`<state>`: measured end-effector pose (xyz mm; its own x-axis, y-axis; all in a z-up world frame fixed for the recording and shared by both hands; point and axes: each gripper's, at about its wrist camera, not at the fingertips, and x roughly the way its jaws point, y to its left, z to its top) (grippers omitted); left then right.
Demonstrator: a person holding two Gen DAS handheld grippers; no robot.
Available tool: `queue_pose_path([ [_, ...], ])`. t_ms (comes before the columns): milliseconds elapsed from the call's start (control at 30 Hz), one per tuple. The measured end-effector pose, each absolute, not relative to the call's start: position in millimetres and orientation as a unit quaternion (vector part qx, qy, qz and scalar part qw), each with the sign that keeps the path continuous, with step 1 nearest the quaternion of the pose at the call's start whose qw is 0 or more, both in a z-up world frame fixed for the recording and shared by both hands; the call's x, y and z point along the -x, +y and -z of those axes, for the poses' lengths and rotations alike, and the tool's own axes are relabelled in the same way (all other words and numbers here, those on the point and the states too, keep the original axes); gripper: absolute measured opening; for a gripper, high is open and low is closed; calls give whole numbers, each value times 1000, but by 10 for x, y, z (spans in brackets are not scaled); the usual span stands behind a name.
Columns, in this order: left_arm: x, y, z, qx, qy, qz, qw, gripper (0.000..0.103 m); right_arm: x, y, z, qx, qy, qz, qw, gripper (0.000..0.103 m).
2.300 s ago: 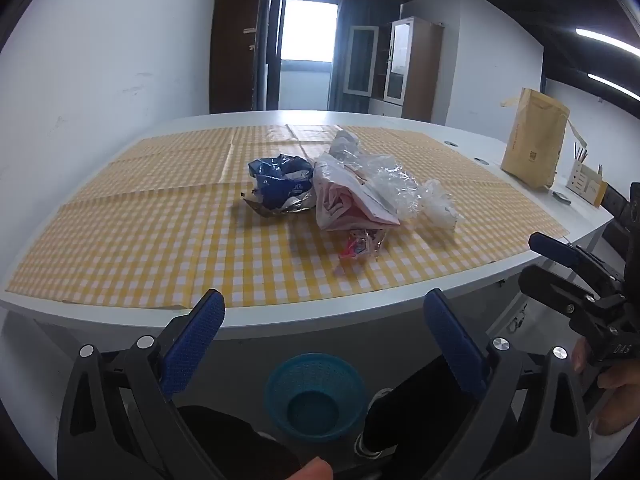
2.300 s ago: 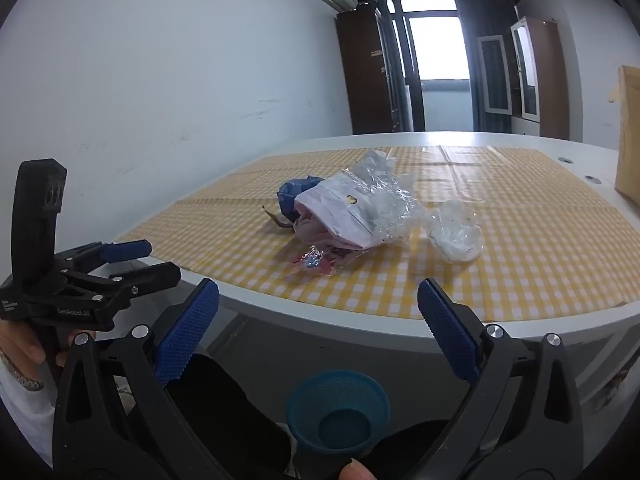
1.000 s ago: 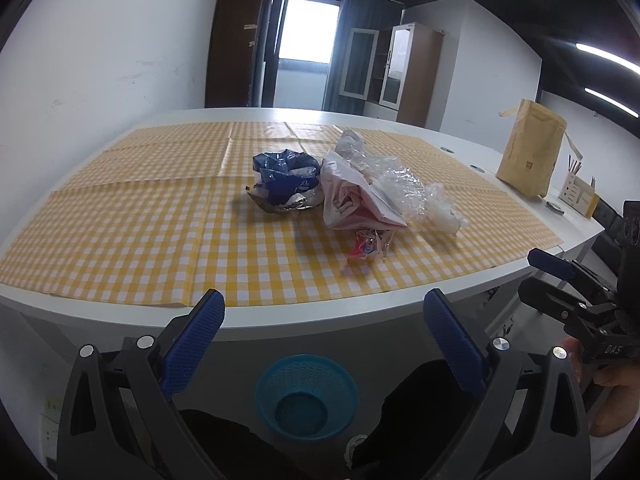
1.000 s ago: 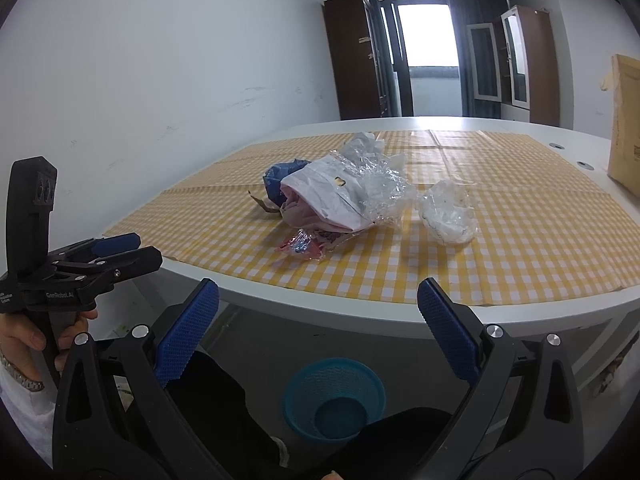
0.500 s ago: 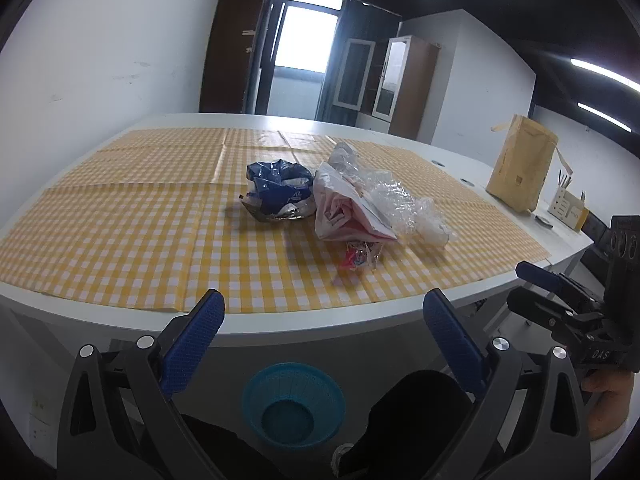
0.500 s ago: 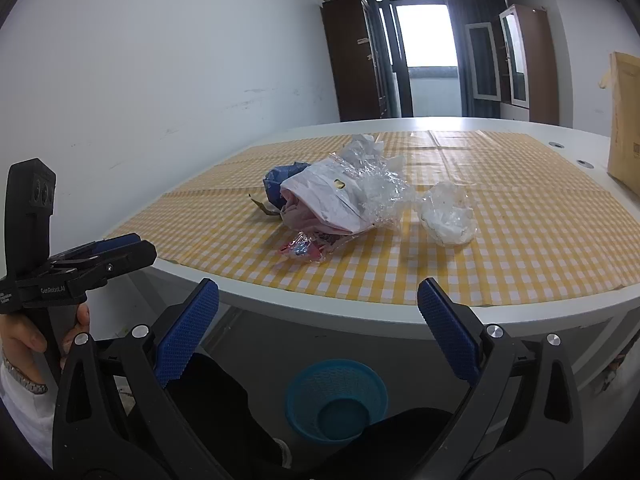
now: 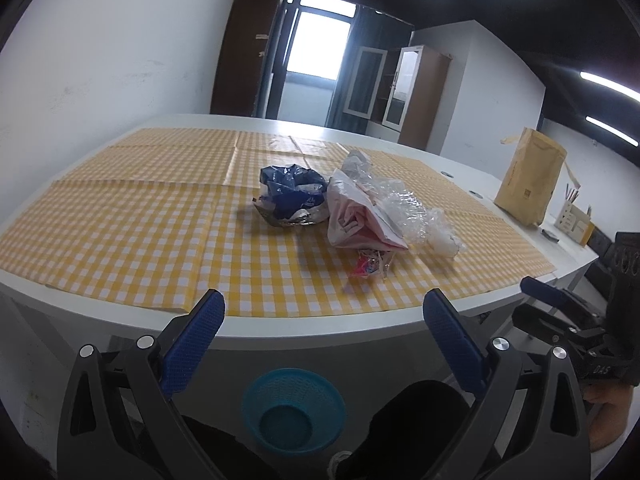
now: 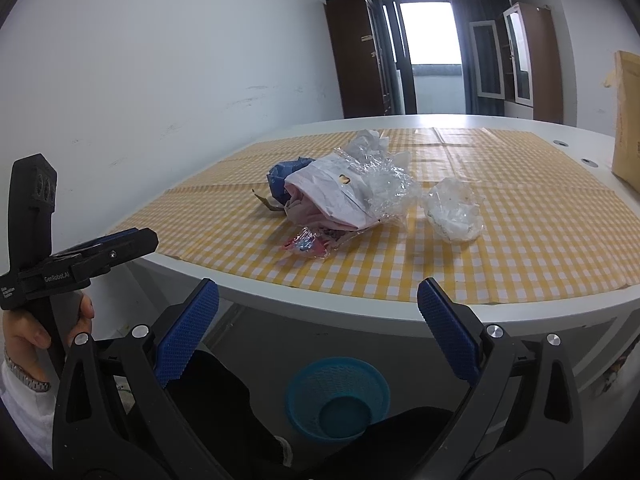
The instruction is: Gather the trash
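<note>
A heap of trash lies mid-table on the yellow checked cloth: a crumpled blue wrapper [image 7: 290, 194] [image 8: 286, 176], a pink-white bag with clear plastic [image 7: 370, 216] [image 8: 340, 196], a small red wrapper [image 7: 368, 266] [image 8: 306, 244] and a clear plastic ball [image 8: 454, 210]. A blue mesh bin [image 7: 294, 410] [image 8: 338, 396] stands on the floor below the table's near edge. My left gripper [image 7: 322, 338] and my right gripper [image 8: 318, 328] both hang open and empty in front of the table, short of the trash.
The white table [image 7: 320, 330] curves around in front. A brown paper bag [image 7: 530, 178] and a small holder [image 7: 572, 218] stand at its right end. Cabinets and a door are at the back. The person's dark-clad legs flank the bin.
Both grippers have risen a little and tilted, so the table and trash sit lower and closer in view. Both stay open; nothing was picked up.
</note>
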<state>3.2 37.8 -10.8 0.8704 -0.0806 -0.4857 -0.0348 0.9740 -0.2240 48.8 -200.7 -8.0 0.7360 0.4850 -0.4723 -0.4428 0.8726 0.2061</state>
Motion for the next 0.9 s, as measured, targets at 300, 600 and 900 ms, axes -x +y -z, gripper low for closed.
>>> queue_pose_path([
  [300,-169,499,39,99,256,-8,962,97,-678,-2022,-66,-23,256,-251,933,94],
  [600,-666,719,-49,101,264,-24,959,97,-1336,-2055,-144,-23,275,-242,930,94],
  [900,-1168,827,-23,89,281,-17,955,96,-1820,-1882,-135,25,289,-232,929,90],
])
